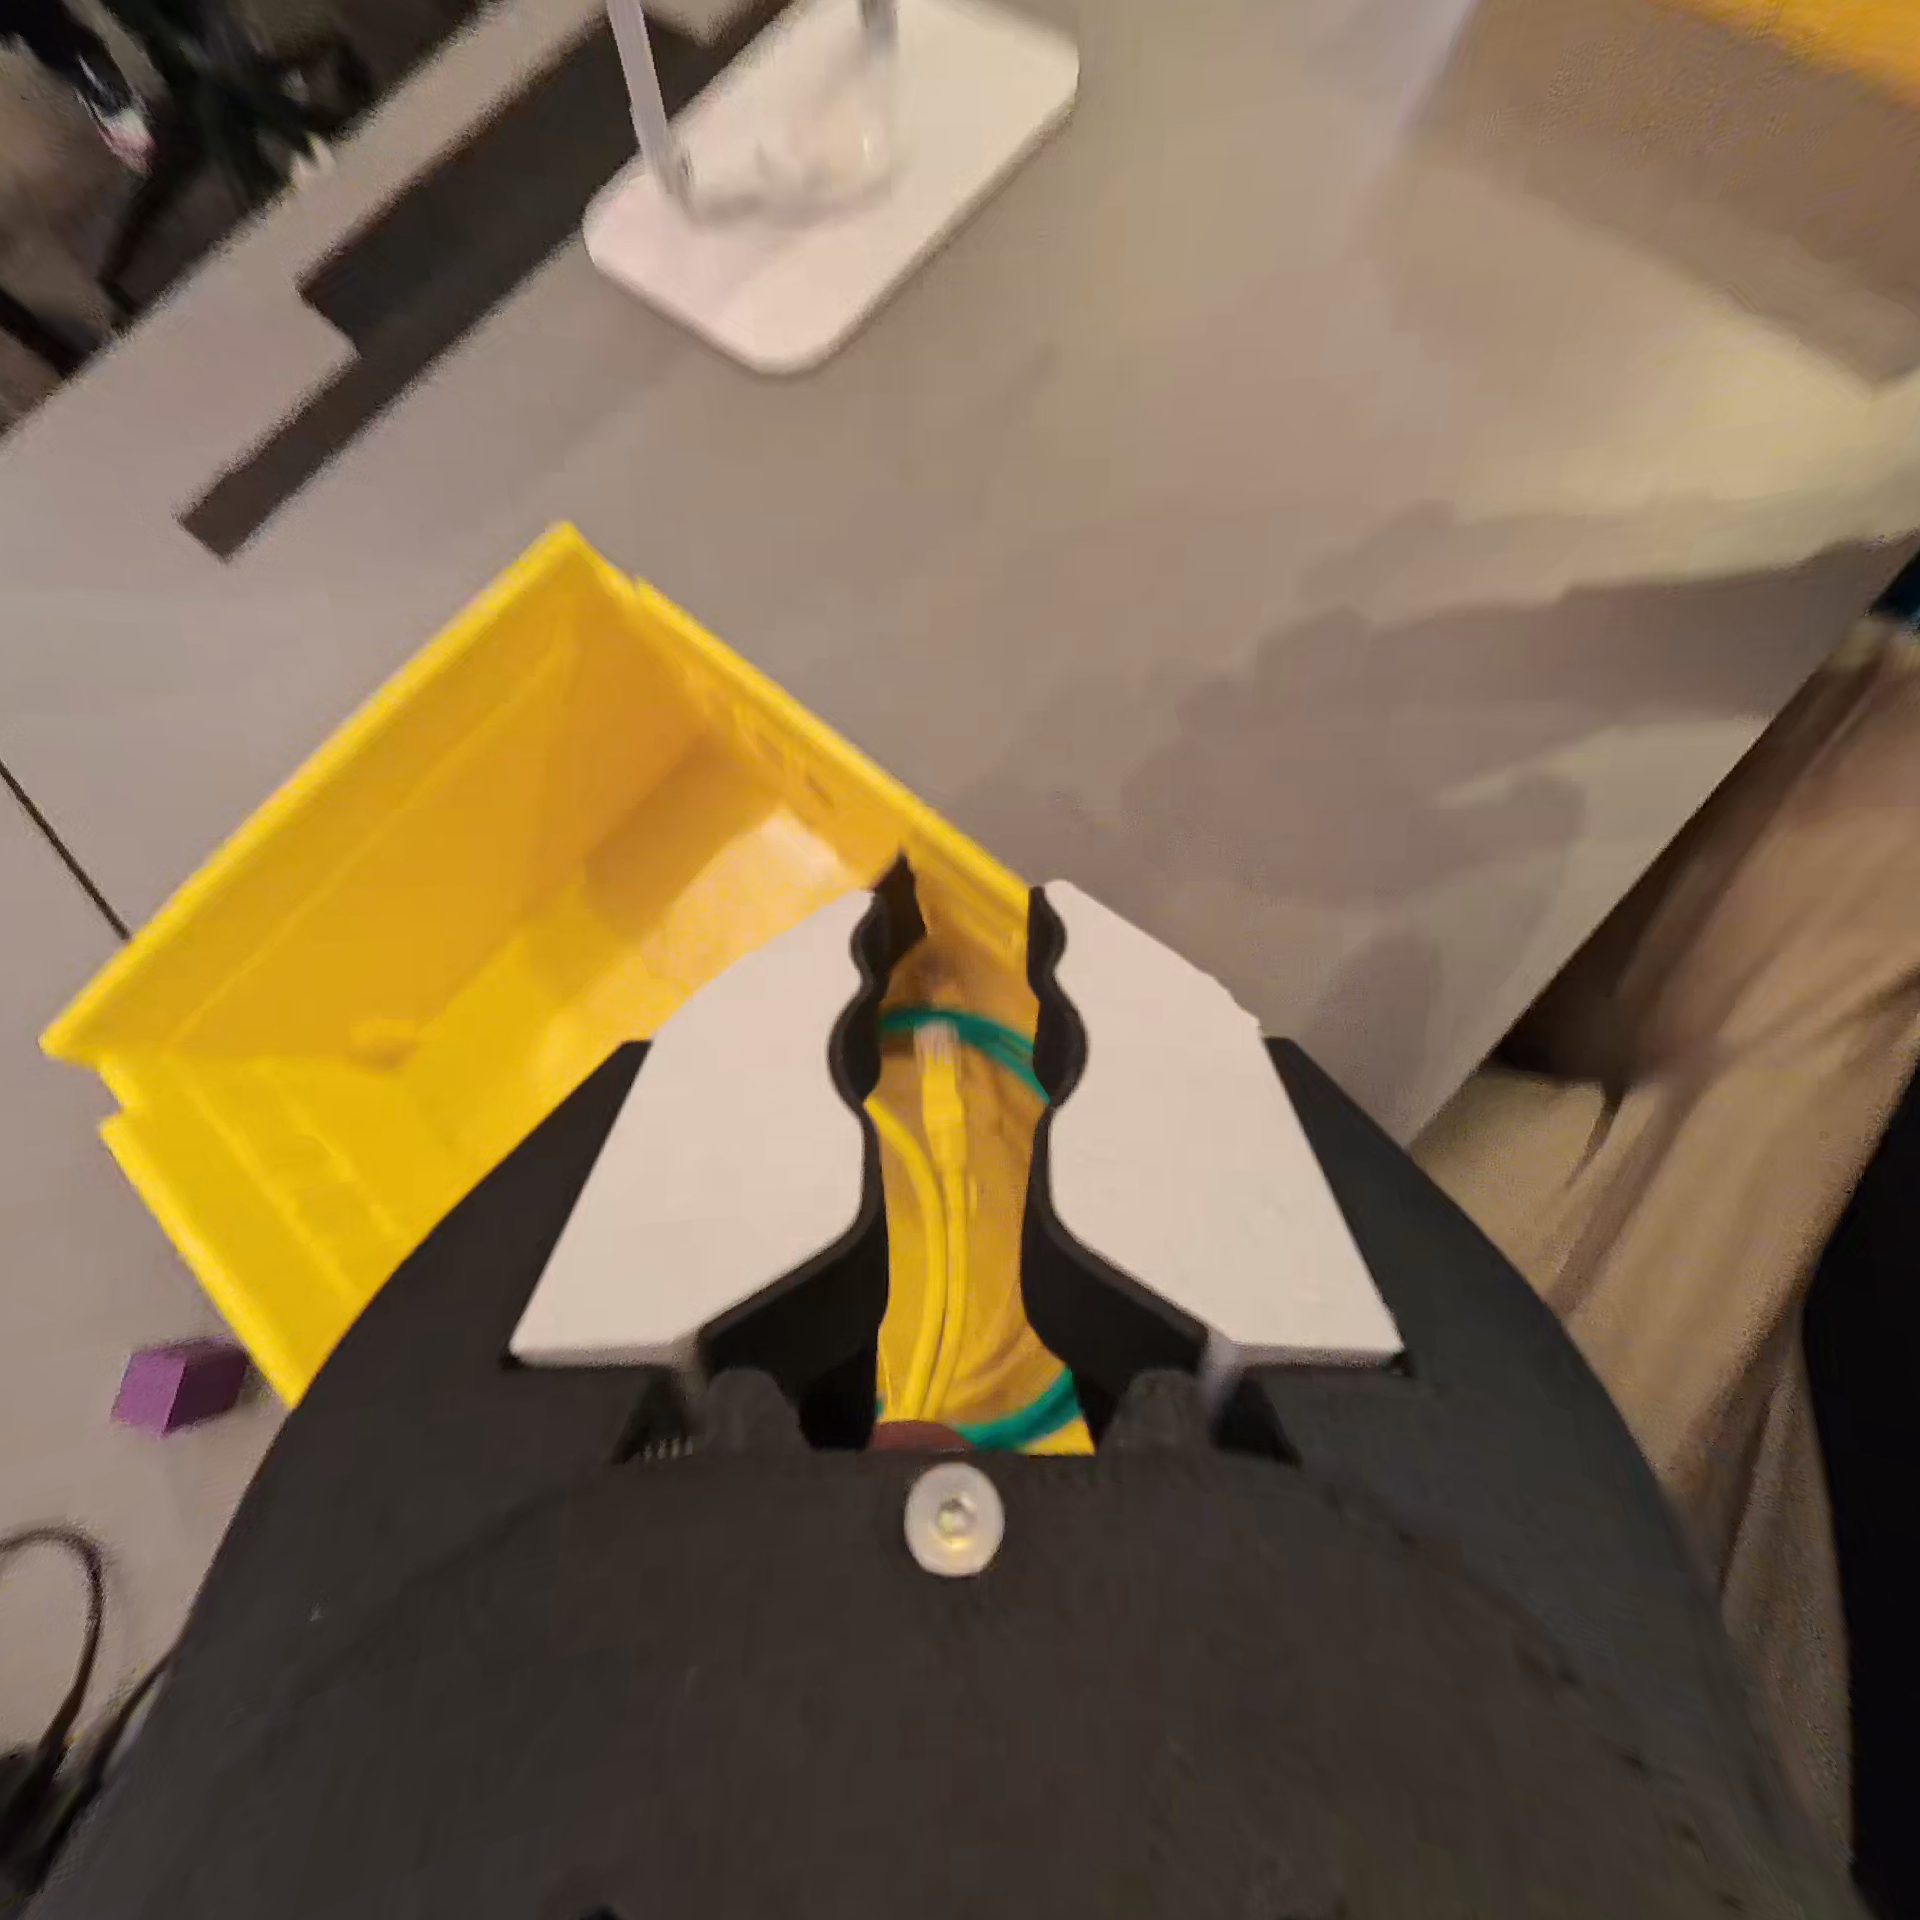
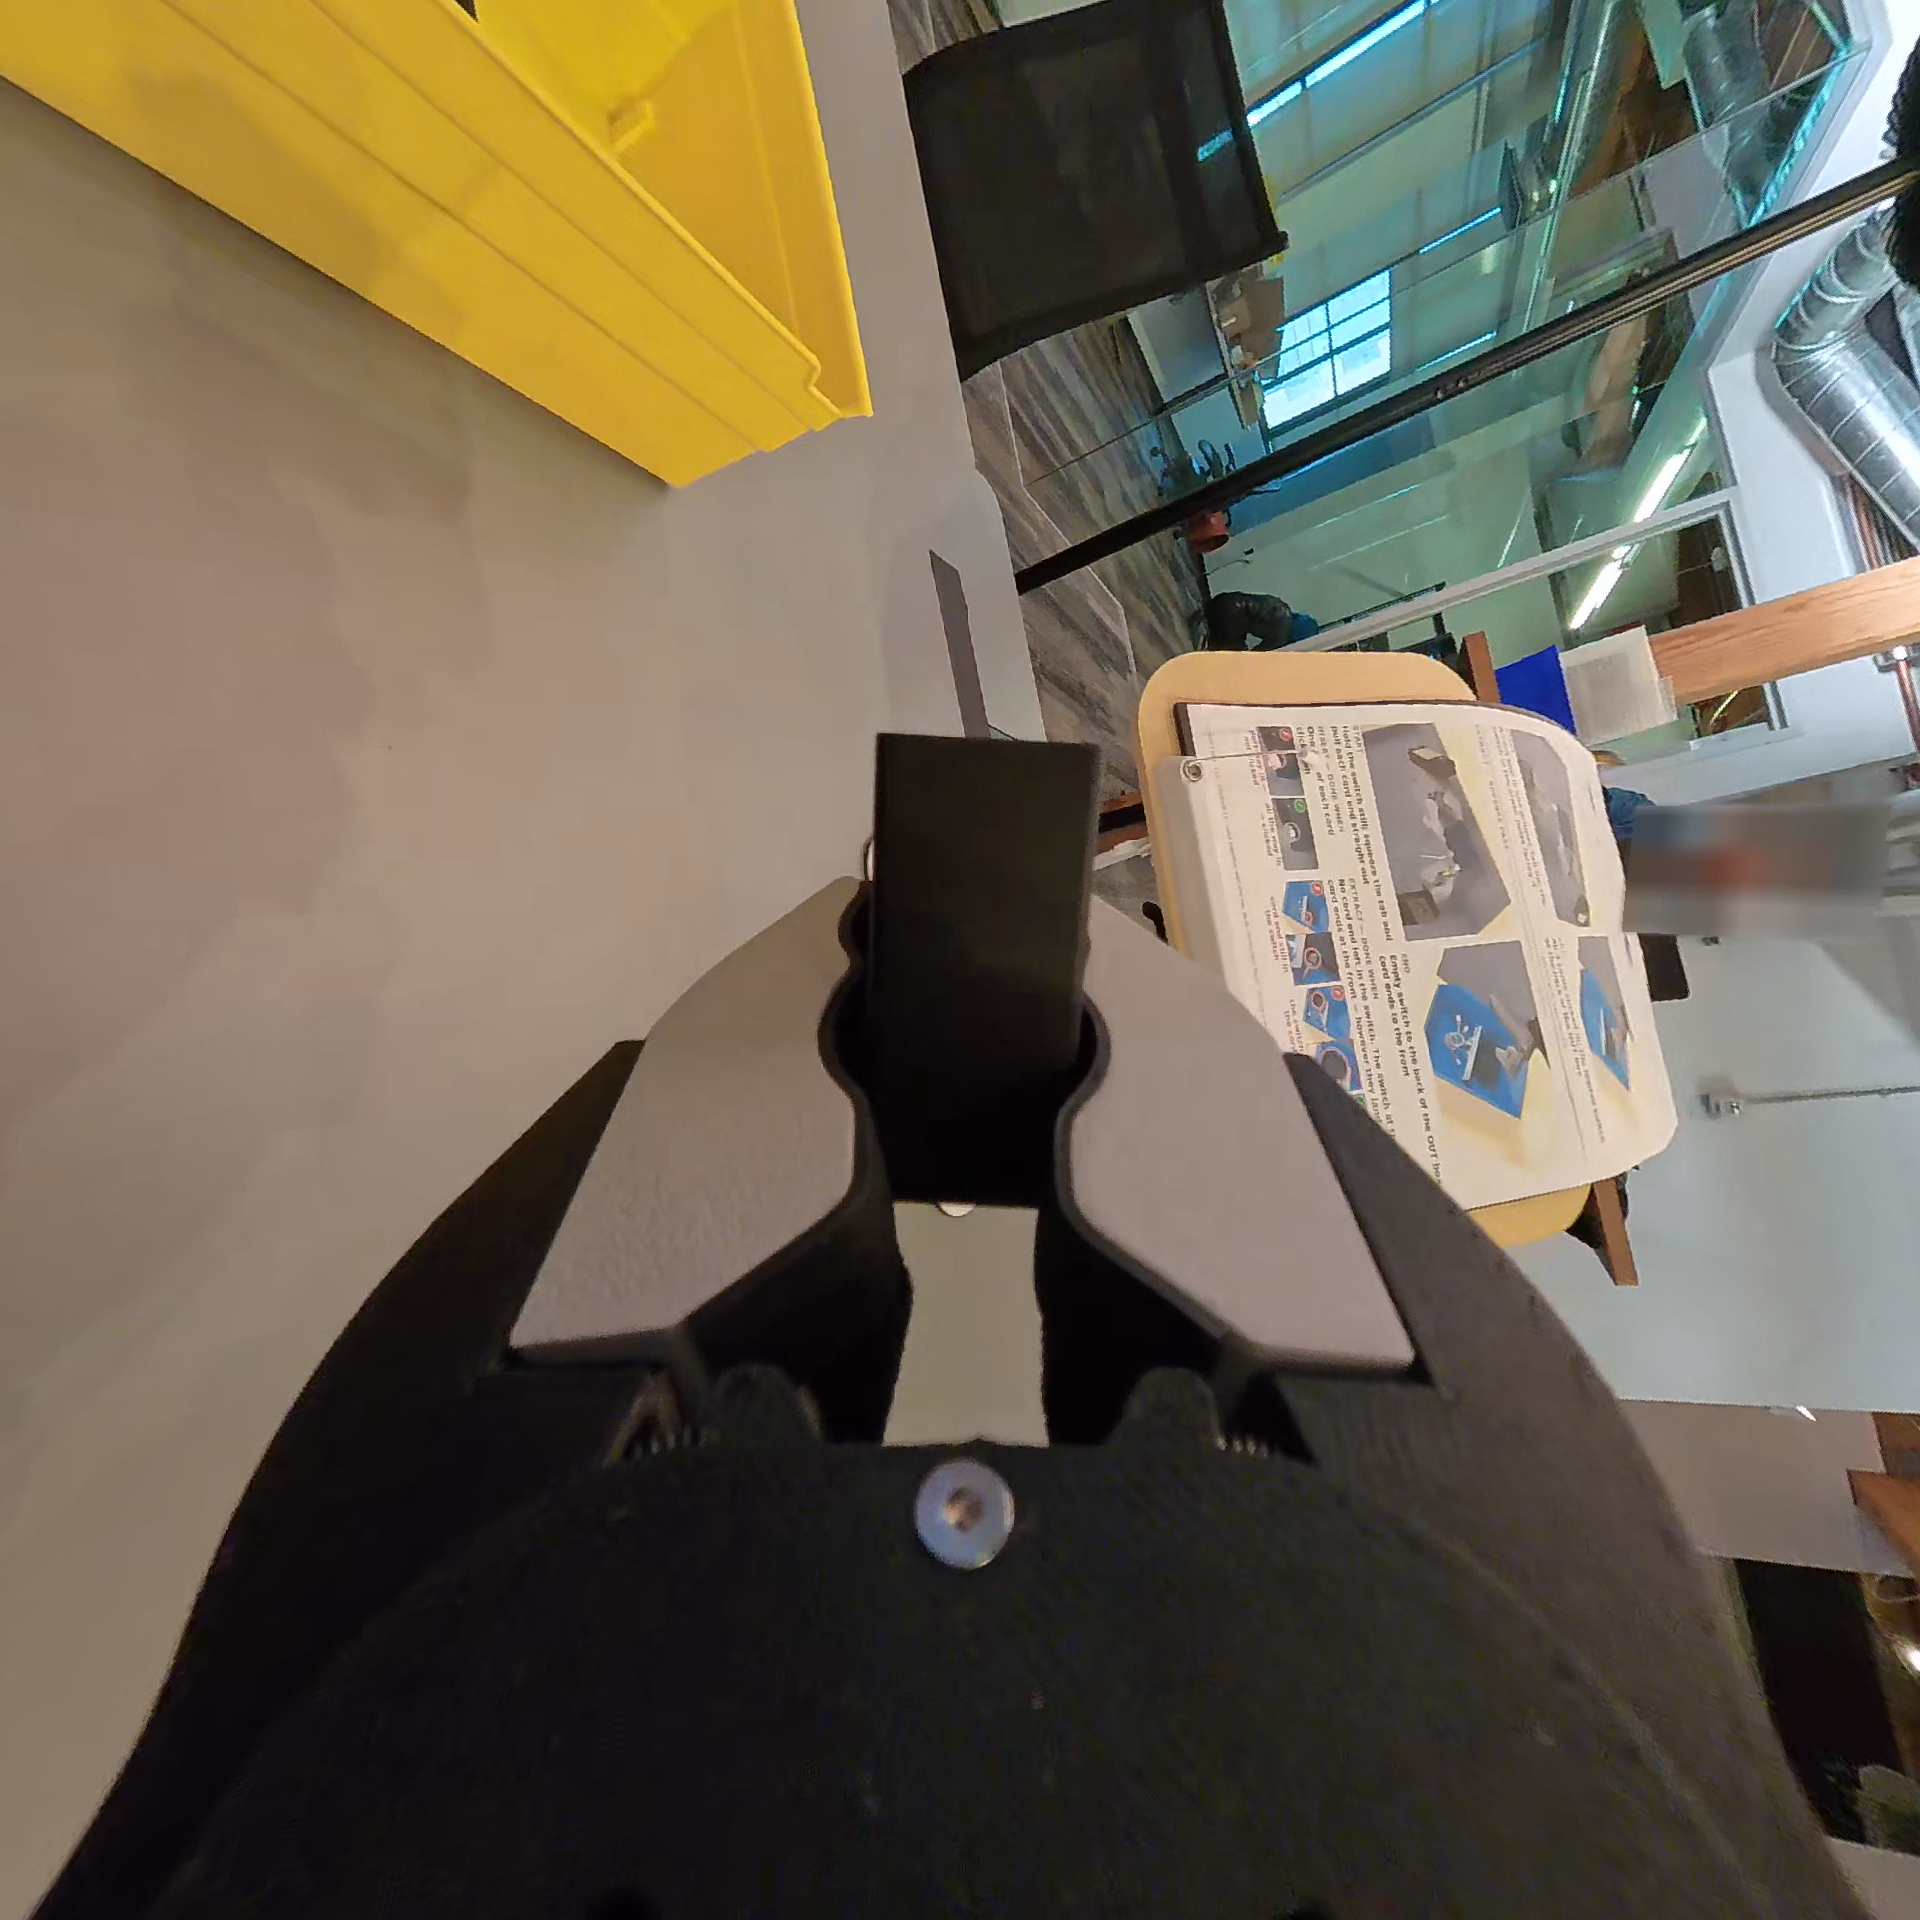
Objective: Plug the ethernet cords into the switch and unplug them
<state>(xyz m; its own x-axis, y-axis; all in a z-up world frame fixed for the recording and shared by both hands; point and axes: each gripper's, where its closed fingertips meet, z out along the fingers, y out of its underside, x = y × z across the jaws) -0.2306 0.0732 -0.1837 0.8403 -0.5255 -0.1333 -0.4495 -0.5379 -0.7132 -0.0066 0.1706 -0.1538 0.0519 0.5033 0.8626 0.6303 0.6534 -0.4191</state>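
Note:
In the left wrist view, my left gripper (image 1: 966, 904) hangs over the near corner of a yellow bin (image 1: 312, 935). Its fingers stand apart and touch nothing that I can see. Through the gap I see a yellow ethernet cord (image 1: 940, 1122) with its clear plug, lying in the bin with a green cord (image 1: 997, 1039). In the right wrist view, my right gripper (image 2: 977, 914) is shut on a black box, the switch (image 2: 982, 831), and holds it above the grey table (image 2: 416, 727). The view is turned sideways. The switch's ports are hidden.
A white lamp base (image 1: 831, 208) stands at the back of the table. A purple block (image 1: 177, 1382) and a black cable (image 1: 62, 1662) lie left of the bin. A person's beige trouser leg (image 1: 1714, 1143) is at the right. The bin's outer wall (image 2: 520, 229), a printed sheet (image 2: 1455, 935) and a black chair (image 2: 1081, 177) show beyond. Across from one pair of fingers to the other is roughly 25 cm.

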